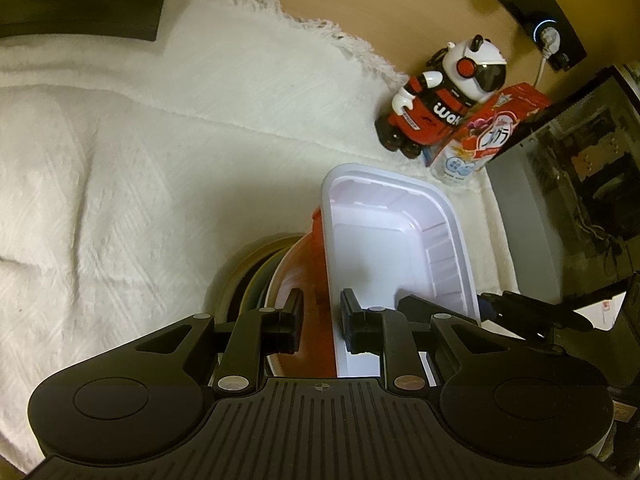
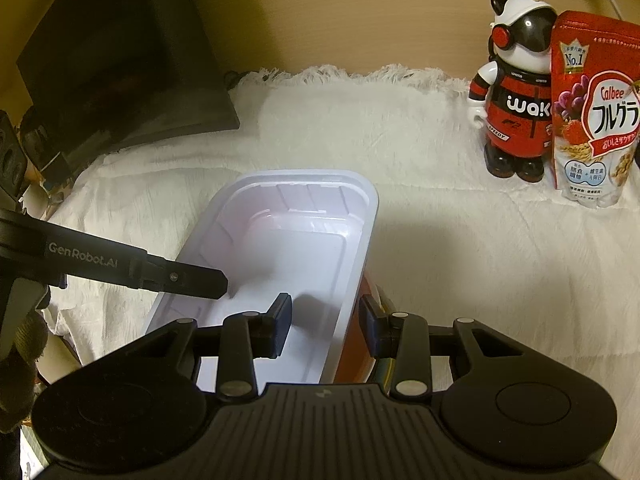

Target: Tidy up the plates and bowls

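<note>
Left gripper [image 1: 320, 322] is pinching the tray [image 1: 400, 248] wall plus red bowl [image 1: 308, 280] rim, nearly closed. Right gripper [image 2: 325, 326] is straddling the opposite wall, narrow too; contact unclear. Tray is sitting in the bowl stack on the cloth [image 2: 440, 280]. Keep it level, seat squarely. Toy [image 2: 516, 88] standing well beyond.

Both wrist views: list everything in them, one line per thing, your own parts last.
white tray: one, white, on top of the dish stack
orange bowl: one, orange, under the tray
dark plates: a few, olive and dark, bottom of the stack
tablecloth: one, white, over the table
panda figure: one, red, black and white, far right
cereal bag: one, red, beside the figure
left tongs: one, black, gripping the tray rim
right tongs: one, black, gripping the opposite rim
</note>
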{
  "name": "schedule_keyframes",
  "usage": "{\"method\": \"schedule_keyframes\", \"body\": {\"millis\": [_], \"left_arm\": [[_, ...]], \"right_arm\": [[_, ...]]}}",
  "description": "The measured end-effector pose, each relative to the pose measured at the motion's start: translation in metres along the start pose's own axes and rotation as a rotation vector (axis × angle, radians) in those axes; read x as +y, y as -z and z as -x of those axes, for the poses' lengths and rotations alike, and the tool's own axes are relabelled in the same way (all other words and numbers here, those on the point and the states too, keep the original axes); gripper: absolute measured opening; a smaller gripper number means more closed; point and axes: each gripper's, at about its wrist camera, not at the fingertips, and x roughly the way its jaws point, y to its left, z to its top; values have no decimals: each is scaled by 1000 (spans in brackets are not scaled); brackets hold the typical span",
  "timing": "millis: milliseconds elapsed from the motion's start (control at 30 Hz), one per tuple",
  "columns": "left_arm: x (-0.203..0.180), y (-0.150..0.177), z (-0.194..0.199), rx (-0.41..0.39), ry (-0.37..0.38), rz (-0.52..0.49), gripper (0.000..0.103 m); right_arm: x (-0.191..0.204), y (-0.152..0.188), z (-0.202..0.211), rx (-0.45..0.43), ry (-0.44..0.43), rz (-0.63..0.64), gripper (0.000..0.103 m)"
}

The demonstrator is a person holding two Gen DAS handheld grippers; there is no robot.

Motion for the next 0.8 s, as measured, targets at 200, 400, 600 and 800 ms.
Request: {"method": "schedule_keyframes", "body": {"millis": [200, 400, 600, 800], "left_arm": [[-2, 1, 5, -17, -12, -7, 22], [-1, 1, 7, -20, -14, -14, 22], [0, -2, 8, -14, 0, -19, 22], [2, -6, 10, -10, 24, -44, 22]], "right_arm": [[0, 1, 1, -5, 1, -2, 37], [-1, 1, 6, -20, 4, -9, 37], [1, 2, 6, -23, 18, -25, 37], [3, 4, 7, -32, 45, -48, 37]]}}
